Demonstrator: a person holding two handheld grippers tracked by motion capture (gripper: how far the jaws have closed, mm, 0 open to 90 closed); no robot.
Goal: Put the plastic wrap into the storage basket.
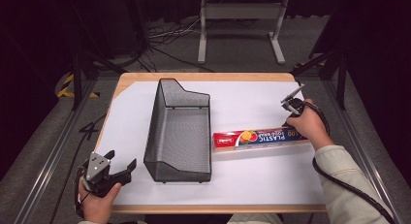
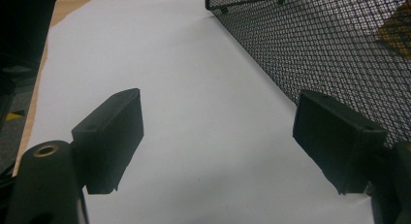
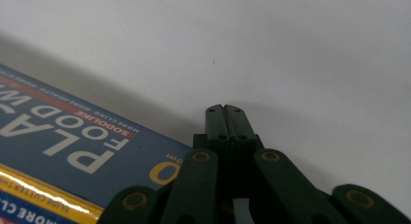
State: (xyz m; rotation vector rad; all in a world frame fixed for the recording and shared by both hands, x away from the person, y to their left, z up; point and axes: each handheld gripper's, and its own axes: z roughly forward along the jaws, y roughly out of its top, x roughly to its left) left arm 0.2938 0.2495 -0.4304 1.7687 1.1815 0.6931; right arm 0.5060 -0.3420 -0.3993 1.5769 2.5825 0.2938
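White-topped table in a dark room, grey floor and cables behind.
The black mesh basket (image 1: 179, 132) stands mid-table; the plastic wrap box (image 1: 257, 137) lies at its 3 o'clock, its right end hidden under the right hand (image 1: 310, 124). The right gripper (image 3: 224, 110) has its jaws pressed together beside the box. The left gripper (image 1: 121, 163), at the table's 7 o'clock, gapes empty.

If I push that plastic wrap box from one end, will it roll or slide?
The plastic wrap box is long, flat-sided and lying flat, so it should slide, not roll. Pushed at one end, it will likely swing round. Its glossy printed face on the smooth white table suggests little grip.
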